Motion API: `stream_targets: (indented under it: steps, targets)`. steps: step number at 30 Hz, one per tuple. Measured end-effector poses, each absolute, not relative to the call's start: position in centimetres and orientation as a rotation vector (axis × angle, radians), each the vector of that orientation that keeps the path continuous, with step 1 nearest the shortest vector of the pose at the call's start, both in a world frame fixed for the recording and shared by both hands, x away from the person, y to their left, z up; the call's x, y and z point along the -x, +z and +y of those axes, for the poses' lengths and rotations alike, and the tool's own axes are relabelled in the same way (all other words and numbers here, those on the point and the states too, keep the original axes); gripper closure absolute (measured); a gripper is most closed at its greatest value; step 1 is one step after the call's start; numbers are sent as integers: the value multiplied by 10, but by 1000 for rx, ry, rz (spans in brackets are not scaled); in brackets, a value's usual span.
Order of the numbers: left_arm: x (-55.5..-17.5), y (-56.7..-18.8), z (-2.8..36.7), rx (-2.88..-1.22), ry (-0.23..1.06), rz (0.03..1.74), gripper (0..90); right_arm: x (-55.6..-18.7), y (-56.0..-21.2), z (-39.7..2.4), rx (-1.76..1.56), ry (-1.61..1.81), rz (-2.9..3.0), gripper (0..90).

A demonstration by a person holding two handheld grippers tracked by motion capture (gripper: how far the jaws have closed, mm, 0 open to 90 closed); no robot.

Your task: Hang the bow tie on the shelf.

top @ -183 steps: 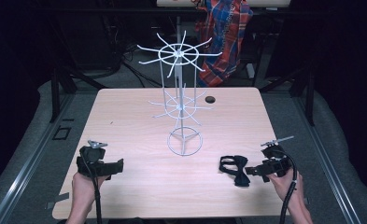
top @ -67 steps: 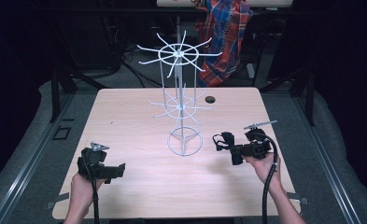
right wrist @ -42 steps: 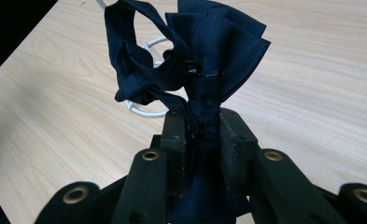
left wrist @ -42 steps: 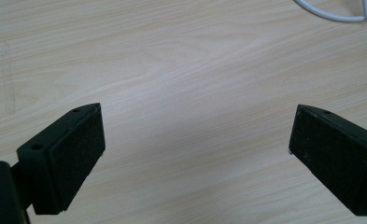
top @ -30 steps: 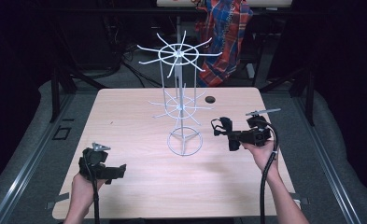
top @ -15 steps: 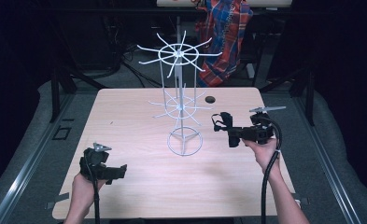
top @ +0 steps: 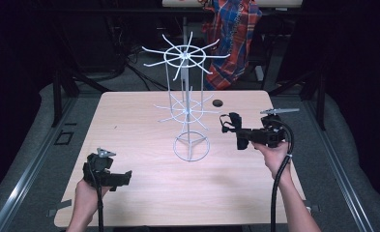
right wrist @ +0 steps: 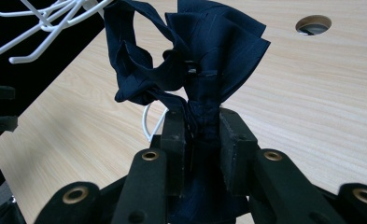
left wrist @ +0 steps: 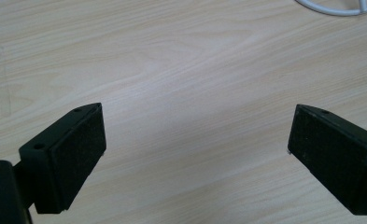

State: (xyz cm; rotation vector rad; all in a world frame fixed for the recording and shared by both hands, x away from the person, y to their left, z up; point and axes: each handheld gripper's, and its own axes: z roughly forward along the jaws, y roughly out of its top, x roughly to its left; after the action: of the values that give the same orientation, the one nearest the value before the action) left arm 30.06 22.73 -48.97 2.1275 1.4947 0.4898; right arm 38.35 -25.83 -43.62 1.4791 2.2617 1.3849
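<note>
In the high view the right gripper (top: 232, 126) hangs over the right half of the table (top: 129, 121), nearer the far edge than the near one, its jaws pointing left toward the rack (top: 187, 106) that stands at mid-table. Its jaws are clamped on a dark bow tie (top: 231, 122), which sticks out from the tips on the rack side; the rack's lower ring of hooks lies just left of the tie and a little toward the far edge, so a short reach leftward should bring it to a hook. The right hand (top: 270, 153) holds the tool about level, forearm coming up from the near edge. The left gripper (top: 122, 178) sits by the near left corner, well apart from the rack, so the right hand is the nearer one. In the left gripper view the jaws stand wide apart over bare wood, nothing between them, with the rack's base ring at the top edge. In the right gripper view the jaws pinch the tie's knot, its long axis running along the jaws, with the loops fanning out beyond the tips; white hook ends show at upper left and a round hole (right wrist: 313, 24) in the table at upper right.
</note>
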Motion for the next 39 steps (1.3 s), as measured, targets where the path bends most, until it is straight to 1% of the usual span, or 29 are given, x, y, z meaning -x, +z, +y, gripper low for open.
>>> stream_targets:
  steps: [20, 39]
  targets:
    - [-291, -489, 237, -2116, 502, 1526, 43, -387, -426, -262, -1457, 1471, 2224, 734]
    - [-278, -489, 253, -2089, 522, 1579, 44, -405, -434, -249, -1496, 1460, 2248, 733]
